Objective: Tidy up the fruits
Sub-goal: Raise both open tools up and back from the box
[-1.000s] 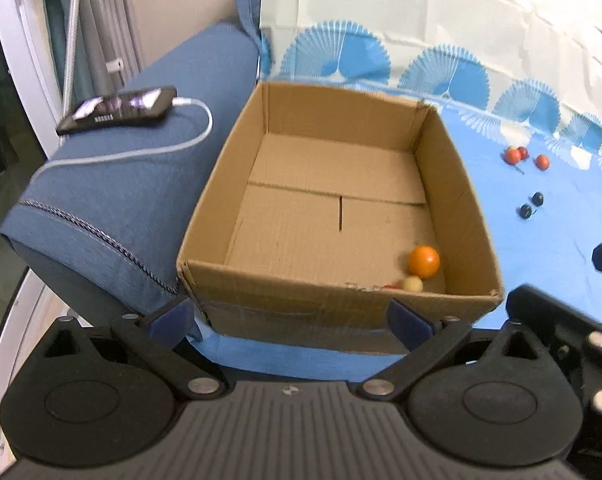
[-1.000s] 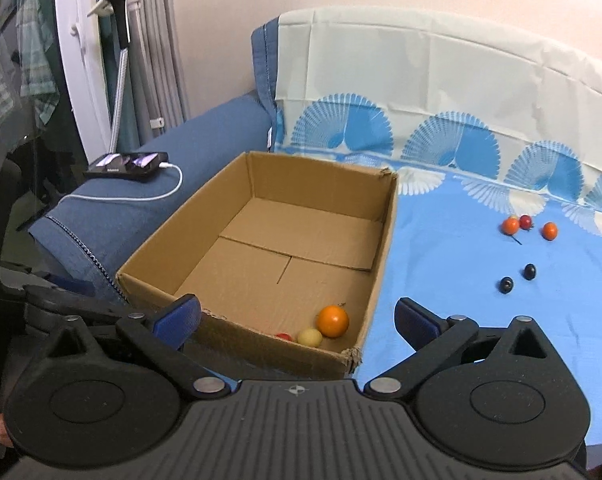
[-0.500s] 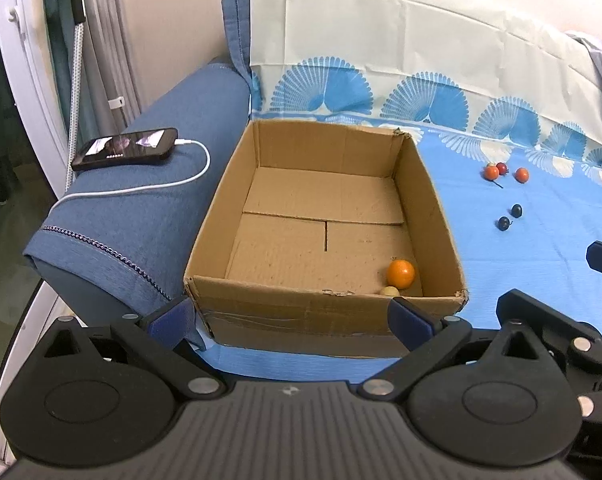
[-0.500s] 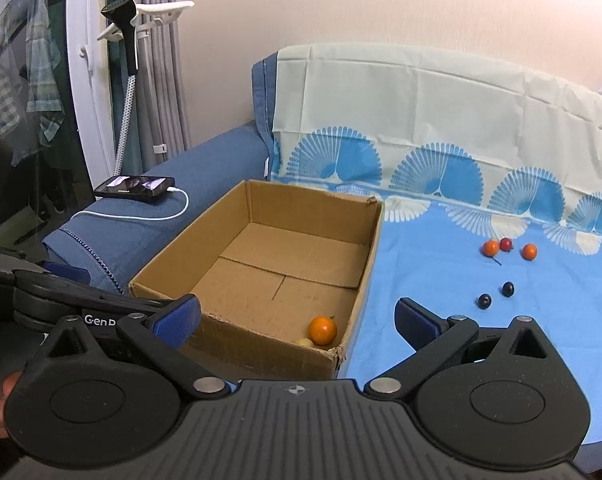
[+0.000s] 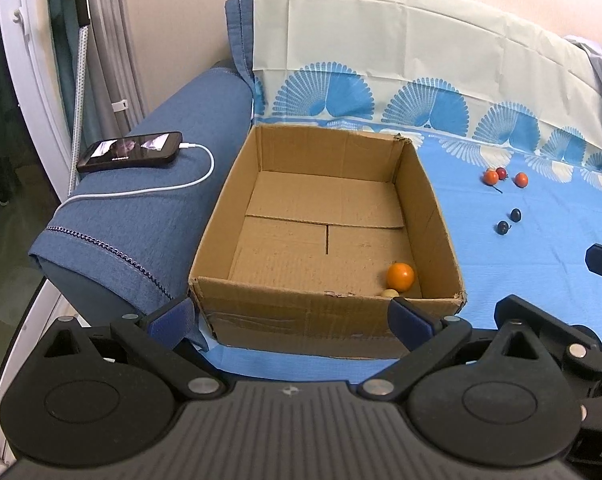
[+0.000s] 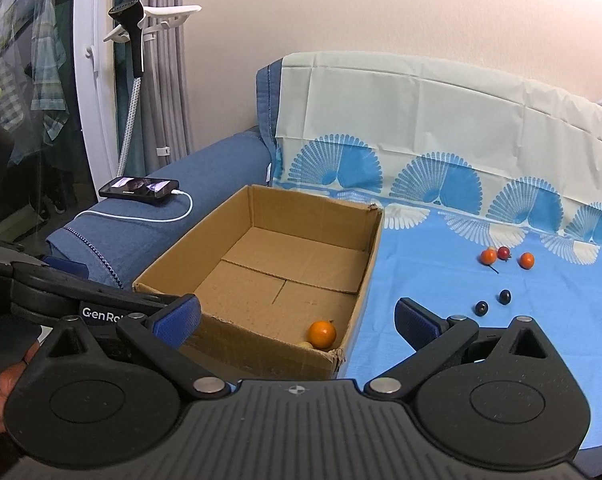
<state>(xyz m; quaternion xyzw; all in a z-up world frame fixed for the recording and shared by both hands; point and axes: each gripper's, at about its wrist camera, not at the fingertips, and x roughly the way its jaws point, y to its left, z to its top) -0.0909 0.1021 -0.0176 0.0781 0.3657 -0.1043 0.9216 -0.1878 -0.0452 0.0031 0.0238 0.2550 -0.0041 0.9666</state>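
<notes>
An open cardboard box (image 5: 221,216) (image 6: 365,280) sits on the blue cloth. An orange fruit (image 5: 400,275) (image 6: 322,333) and a small pale fruit (image 5: 390,293) lie in its near right corner. To the right on the cloth lie small orange and red fruits (image 5: 491,177) (image 6: 489,256) and two dark berries (image 5: 503,227) (image 6: 481,308). My left gripper (image 5: 289,318) is open and empty, in front of the box's near wall. My right gripper (image 6: 297,316) is open and empty, near the box's near right corner.
A phone (image 5: 131,156) (image 6: 139,189) with a white charging cable lies on the blue sofa armrest (image 5: 141,216) left of the box. A patterned cloth covers the sofa back (image 6: 421,120). A stand and curtains are at the far left.
Both grippers have pulled back and risen, so the box and fruits look farther away and more of the sofa back shows. Nothing was grasped.
</notes>
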